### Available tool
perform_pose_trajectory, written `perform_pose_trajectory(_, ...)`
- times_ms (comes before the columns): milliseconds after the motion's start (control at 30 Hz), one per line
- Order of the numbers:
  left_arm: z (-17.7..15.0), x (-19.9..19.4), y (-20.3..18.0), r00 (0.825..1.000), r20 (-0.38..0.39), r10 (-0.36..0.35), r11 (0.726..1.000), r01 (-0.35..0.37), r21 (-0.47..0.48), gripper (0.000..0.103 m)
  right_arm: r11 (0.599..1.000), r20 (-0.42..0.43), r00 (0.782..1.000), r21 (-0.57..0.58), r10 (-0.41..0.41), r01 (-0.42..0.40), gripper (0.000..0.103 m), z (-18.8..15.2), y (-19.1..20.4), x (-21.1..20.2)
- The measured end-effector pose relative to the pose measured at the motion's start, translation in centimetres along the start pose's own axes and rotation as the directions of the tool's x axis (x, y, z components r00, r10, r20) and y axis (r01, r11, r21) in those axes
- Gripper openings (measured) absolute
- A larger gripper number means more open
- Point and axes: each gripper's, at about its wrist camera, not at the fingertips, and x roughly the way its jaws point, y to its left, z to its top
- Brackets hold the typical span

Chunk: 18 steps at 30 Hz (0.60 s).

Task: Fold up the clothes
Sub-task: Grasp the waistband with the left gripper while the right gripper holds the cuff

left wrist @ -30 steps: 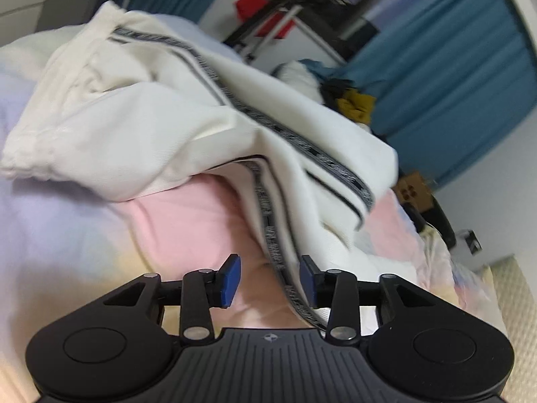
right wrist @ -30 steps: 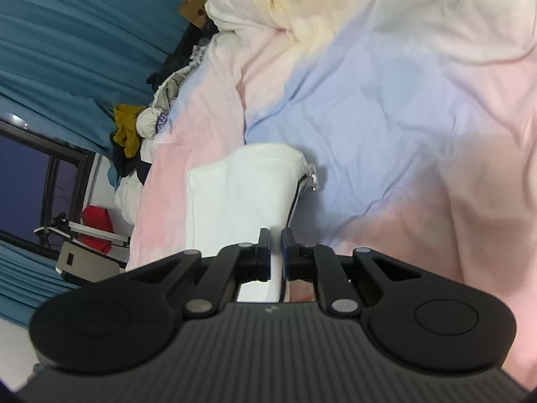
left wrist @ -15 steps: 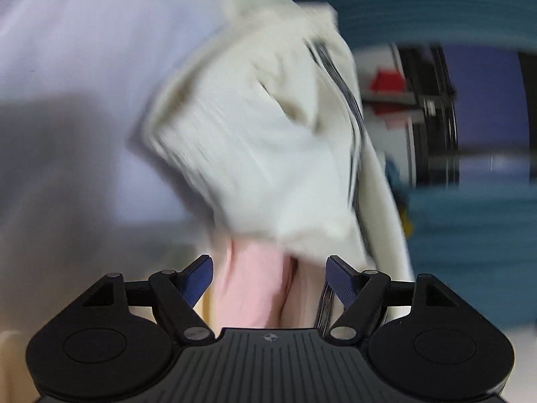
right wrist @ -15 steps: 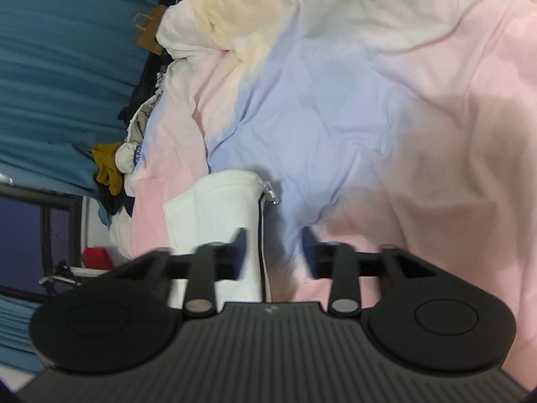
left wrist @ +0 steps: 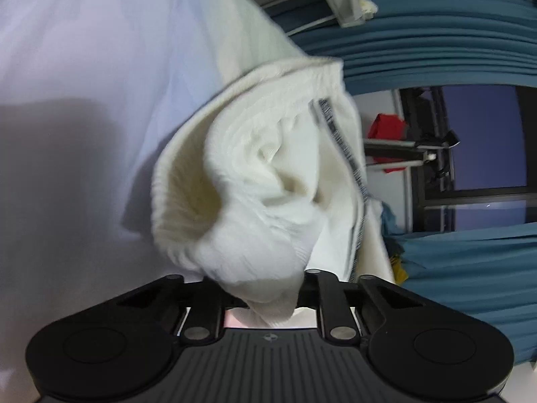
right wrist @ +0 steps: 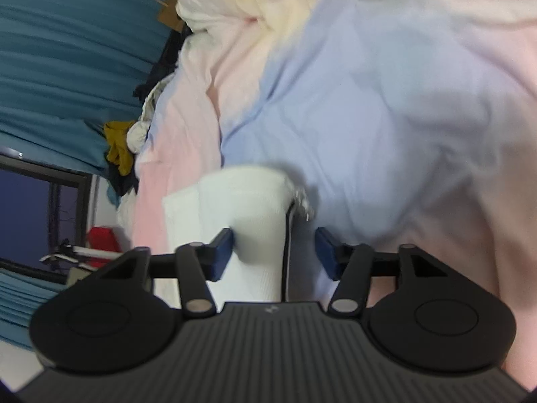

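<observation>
A cream-white knit garment [left wrist: 268,181] with a dark patterned stripe lies bunched on the pastel bedsheet [left wrist: 84,100]. In the left wrist view its ribbed hem hangs over my left gripper [left wrist: 265,288] and hides both fingertips; the arms stand narrow with the cloth between them. In the right wrist view the same garment [right wrist: 248,208] shows a folded white end with a dark zip edge. My right gripper [right wrist: 275,252] is open, its blue pads either side of that fold, the left pad [right wrist: 223,252] touching the cloth.
The bedsheet [right wrist: 386,117] is pink, lilac and pale yellow, rumpled toward the far end. Teal curtains [left wrist: 453,33], a dark window and a red item on a stand [left wrist: 386,134] are beyond the bed. A pile of other clothes [right wrist: 124,141] lies at the bed's edge.
My right gripper went from shut on the garment to wide open. My left gripper swung round, opened, then moved into the garment's hem, which now covers its fingertips.
</observation>
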Motion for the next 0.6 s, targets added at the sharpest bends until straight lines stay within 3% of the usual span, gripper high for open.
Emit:
perform_pose_trajectory(167, 2.4, -5.1, -2.6, 0.999, 0.035, -0.018, 0.997, 0.015, 0.082, 0.011, 0.994, 0.039, 0.999, -0.101, 0.038, -0.034, 0.013, 0.1, 1.6, 0.4)
perform_pose_trajectory(267, 4.7, -8.2, -4.5, 0.998, 0.065, 0.021, 0.987, -0.032, 0.159, 0.011, 0.986, 0.078, 0.996, -0.168, 0.036, -0.022, 0.010, -0.1, 2.6, -0.3)
perform_pose_trajectory(333, 6.4, -10.5, -5.5, 0.993, 0.100, 0.057, 0.978, -0.075, 0.193, 0.011, 0.979, 0.106, 0.990, -0.191, 0.095, -0.073, 0.009, 0.0, 3.2, -1.1)
perform_pose_trajectory(400, 8.0, -12.5, -6.1, 0.990, 0.114, 0.088, 0.974, -0.109, 0.197, 0.010, 0.965, 0.137, 0.974, -0.217, 0.180, -0.147, 0.009, 0.1, 3.8, -2.1)
perform_pose_trajectory(500, 9.3, -14.2, -5.6, 0.986, 0.106, 0.128, 0.972, -0.146, 0.186, 0.010, 0.930, 0.210, 0.931, -0.282, 0.299, -0.235, 0.009, 0.1, 5.1, -4.3)
perform_pose_trajectory(600, 10.1, -15.2, -4.3, 0.981, 0.089, 0.172, 0.964, -0.186, 0.191, 0.010, 0.922, 0.285, 0.894, -0.281, 0.345, -0.266, 0.009, 0.1, 5.4, -6.6)
